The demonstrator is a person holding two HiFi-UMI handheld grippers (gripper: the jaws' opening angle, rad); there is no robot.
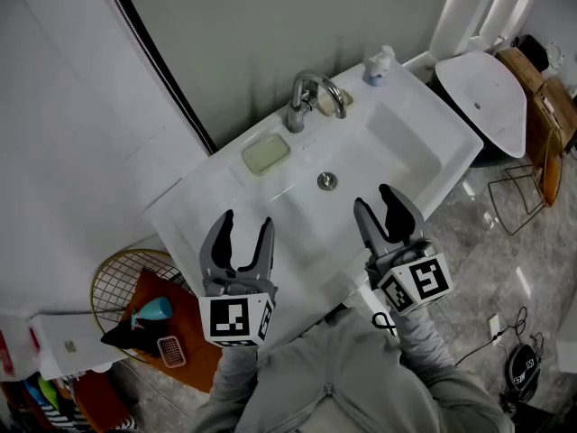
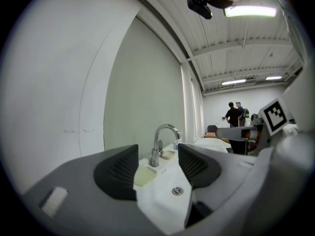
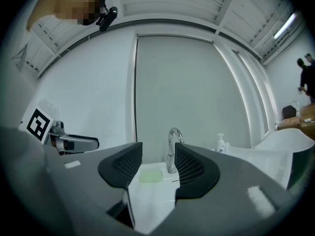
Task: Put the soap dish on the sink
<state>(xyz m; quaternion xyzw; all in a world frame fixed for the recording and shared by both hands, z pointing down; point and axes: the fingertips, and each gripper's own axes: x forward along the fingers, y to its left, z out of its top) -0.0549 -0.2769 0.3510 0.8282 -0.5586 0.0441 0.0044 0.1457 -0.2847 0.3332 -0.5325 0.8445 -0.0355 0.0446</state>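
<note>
Beside the tap (image 1: 297, 111) sits the dish (image 1: 266, 153). My left gripper (image 1: 247, 224) and right gripper (image 1: 374, 198) are wide open, empty. I think it's light, hard, slippery; I'd pinch its rim.

The bowl of the white ceramic sink (image 1: 406, 147) is wide open for you. Back ledge is tighter: curved chrome faucet (image 1: 311, 97) mid-way, pale green rectangular soap dish (image 1: 265, 153) just left of it, white pump bottle (image 1: 379, 64) far right.

Left gripper (image 1: 245, 234) and right gripper (image 1: 382, 206) side by side, jaws apart, empty, pointing far.
</note>
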